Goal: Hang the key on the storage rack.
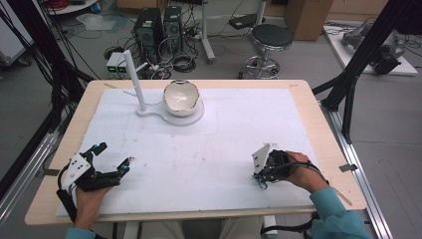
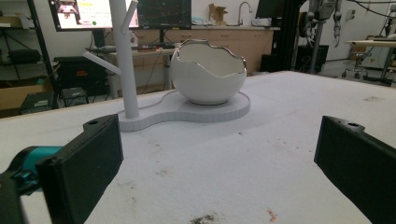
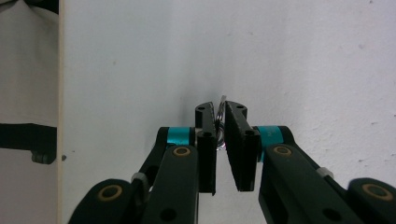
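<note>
Ring, small and silvery, sits pinched edge-on between the nearly closed jaws of the right hand-held gripper, low over the tabletop. Landmark: white stand with its upright branched post and eggshell-shaped bowl. Ring lies well apart from that stand, on the person's near right. Left hand-held gripper is spread wide and empty, near left of the stand, facing it. Right one probably carries the ring over.

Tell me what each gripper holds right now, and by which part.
The right gripper pinches a small silvery ring by its lower part; its top pokes above the jaws. The left gripper is open, holding nothing.
</note>
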`<state>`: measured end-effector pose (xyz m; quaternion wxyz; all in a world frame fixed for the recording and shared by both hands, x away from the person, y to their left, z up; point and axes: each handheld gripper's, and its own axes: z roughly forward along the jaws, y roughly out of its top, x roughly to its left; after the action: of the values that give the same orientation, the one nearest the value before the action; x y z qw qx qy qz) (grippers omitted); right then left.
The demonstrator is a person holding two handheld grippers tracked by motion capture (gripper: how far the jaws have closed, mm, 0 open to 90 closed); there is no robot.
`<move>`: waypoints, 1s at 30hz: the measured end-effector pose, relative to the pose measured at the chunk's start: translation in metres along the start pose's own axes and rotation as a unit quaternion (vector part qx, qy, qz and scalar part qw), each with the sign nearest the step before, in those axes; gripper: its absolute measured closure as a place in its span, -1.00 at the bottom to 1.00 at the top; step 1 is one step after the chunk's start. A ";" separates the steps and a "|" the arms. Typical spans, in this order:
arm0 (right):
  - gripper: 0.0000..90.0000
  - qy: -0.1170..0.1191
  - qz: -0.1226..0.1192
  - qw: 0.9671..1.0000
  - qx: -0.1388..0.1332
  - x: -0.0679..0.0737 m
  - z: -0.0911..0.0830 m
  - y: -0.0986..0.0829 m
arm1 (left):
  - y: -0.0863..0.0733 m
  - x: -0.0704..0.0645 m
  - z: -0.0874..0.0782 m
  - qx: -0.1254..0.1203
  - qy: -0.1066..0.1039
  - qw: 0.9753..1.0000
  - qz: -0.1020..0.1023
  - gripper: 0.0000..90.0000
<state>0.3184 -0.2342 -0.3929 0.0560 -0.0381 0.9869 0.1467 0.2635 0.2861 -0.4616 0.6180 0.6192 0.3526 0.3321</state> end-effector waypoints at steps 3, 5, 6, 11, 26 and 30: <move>0.87 0.000 0.001 1.000 -0.002 0.000 0.000 0.000 | 0.000 0.000 0.000 0.000 0.000 1.000 0.000 -0.96; 0.90 -0.002 0.003 1.000 -0.002 -0.001 -0.001 0.000 | 0.000 0.000 0.000 0.000 0.000 1.000 0.000 -0.96; 0.92 0.000 0.003 1.000 -0.003 -0.001 -0.001 0.000 | 0.000 0.000 0.000 0.000 0.000 1.000 0.000 -0.96; 0.94 0.000 0.011 1.000 -0.002 -0.001 0.000 0.000 | 0.000 0.000 0.000 0.000 -0.001 1.000 0.000 -0.96; 0.99 0.017 0.114 0.993 -0.010 -0.012 0.000 -0.004 | 0.000 0.001 0.000 0.002 0.000 1.000 -0.003 -0.96; 0.99 0.020 0.155 0.987 -0.044 -0.016 -0.007 -0.007 | 0.001 0.001 0.001 0.005 0.001 1.000 -0.008 -0.96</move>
<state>0.3343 -0.2423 -0.3864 0.0113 0.1104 0.9742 0.1964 0.2652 0.2867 -0.4609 0.6172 0.6193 0.3601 0.3254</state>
